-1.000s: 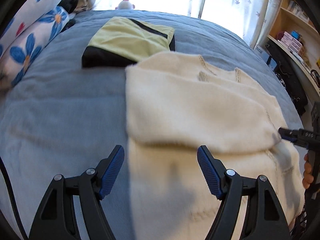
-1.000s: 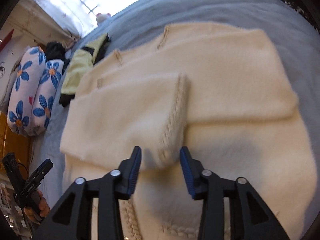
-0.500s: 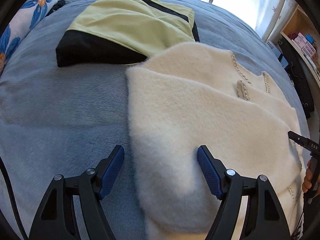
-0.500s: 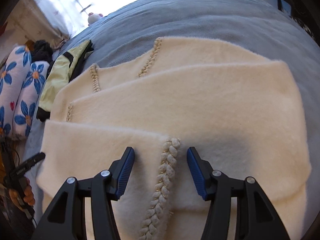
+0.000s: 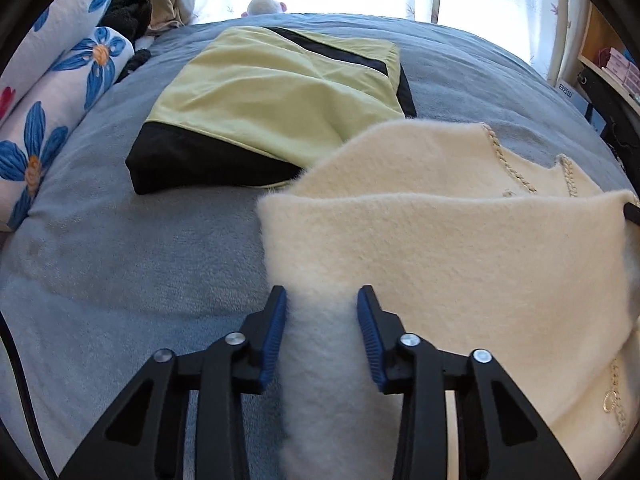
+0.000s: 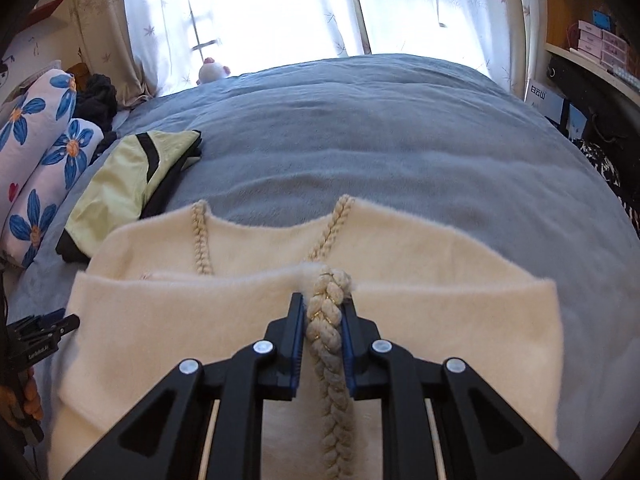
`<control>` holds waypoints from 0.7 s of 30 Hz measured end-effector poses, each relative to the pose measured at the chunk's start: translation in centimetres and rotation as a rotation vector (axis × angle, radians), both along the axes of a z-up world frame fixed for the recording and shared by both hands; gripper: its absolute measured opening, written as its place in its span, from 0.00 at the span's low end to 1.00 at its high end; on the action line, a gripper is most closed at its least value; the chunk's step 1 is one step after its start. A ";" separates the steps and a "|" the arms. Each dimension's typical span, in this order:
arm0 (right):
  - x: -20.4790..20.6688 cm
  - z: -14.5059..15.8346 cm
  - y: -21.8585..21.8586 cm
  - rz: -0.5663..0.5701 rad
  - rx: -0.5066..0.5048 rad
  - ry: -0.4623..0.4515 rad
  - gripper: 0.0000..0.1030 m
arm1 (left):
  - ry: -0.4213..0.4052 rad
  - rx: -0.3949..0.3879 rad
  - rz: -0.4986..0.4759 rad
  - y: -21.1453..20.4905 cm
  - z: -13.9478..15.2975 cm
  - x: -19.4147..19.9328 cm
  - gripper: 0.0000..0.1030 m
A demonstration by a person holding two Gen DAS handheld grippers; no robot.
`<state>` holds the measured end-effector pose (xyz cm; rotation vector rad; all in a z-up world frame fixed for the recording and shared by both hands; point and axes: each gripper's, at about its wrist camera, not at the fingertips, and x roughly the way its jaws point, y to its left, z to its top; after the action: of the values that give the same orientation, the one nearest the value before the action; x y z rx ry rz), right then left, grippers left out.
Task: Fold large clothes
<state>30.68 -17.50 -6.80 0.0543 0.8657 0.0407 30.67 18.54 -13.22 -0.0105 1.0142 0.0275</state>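
Observation:
A fluffy cream sweater [image 5: 460,248] with braided trim lies partly folded on the grey-blue bed. My left gripper [image 5: 322,300] is shut on a raised fold at the sweater's left edge. In the right wrist view the sweater [image 6: 440,320] spreads across the foreground, and my right gripper [image 6: 323,306] is shut on its braided trim [image 6: 328,320]. Both hold the folded layer lifted over the lower layer. The left gripper also shows at the left edge of the right wrist view [image 6: 44,336].
A folded yellow-and-black garment [image 5: 276,96] lies just beyond the sweater; it also shows in the right wrist view [image 6: 128,184]. Floral pillows [image 5: 52,112] line the left side. A bare stretch of bed [image 6: 380,140] reaches to the window. Shelves [image 6: 592,52] stand at right.
Both grippers have closed on the sweater, the left on its edge fold and the right on the braid. They have lifted the layer and carried it forward toward the neckline.

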 end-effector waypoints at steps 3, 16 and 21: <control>1.8 -2.1 0.0 -0.010 -0.014 0.048 0.15 | -0.005 0.027 0.018 0.0 -0.4 0.6 0.23; -2.2 -2.1 -3.7 -0.029 0.195 0.177 0.41 | 0.027 -0.040 0.007 0.3 2.1 -2.4 0.37; -6.3 -2.8 -5.7 -0.023 0.318 0.243 0.42 | 0.062 -0.160 -0.043 -0.2 2.9 -6.6 0.43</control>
<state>24.35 -23.18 -9.58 0.3730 1.0955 0.1529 24.08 18.31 -10.29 -0.1341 1.0758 -0.0932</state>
